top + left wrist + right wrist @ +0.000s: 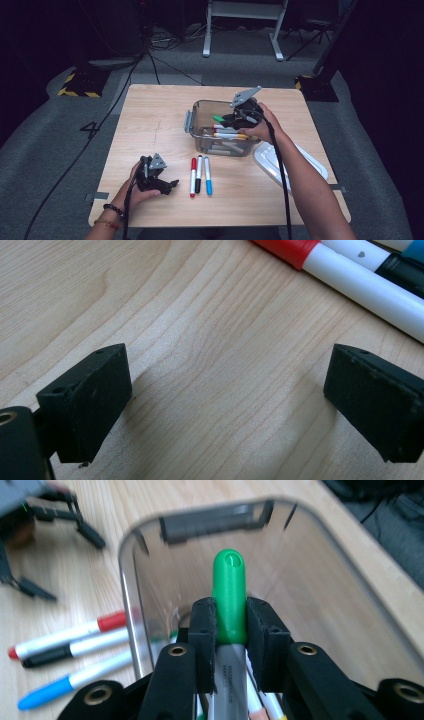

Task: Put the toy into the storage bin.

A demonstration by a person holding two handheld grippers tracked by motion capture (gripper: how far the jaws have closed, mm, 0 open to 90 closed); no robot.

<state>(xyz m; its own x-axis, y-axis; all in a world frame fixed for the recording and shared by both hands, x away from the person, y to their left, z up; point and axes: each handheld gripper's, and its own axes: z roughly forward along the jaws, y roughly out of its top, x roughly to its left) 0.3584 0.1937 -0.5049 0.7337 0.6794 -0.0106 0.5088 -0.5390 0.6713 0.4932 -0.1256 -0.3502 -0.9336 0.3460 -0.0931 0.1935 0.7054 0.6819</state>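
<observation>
My right gripper (230, 617) is shut on a green-capped marker (229, 587), held over the inside of a clear plastic box (150, 545). In the high view this right gripper (235, 119) hovers above the box (197, 112), which holds several more markers (227, 135). A red marker (192, 176), a black marker (198, 174) and a blue marker (207, 175) lie side by side on the table in front of the box. My left gripper (167, 186) rests on the wooden table left of them, its jaws open with bare wood between them (225, 390).
The box's white lid (287, 162) lies on the table at the right, partly under the person's right forearm. The wooden table (150, 120) stands on a grey floor with cables and stand legs behind it.
</observation>
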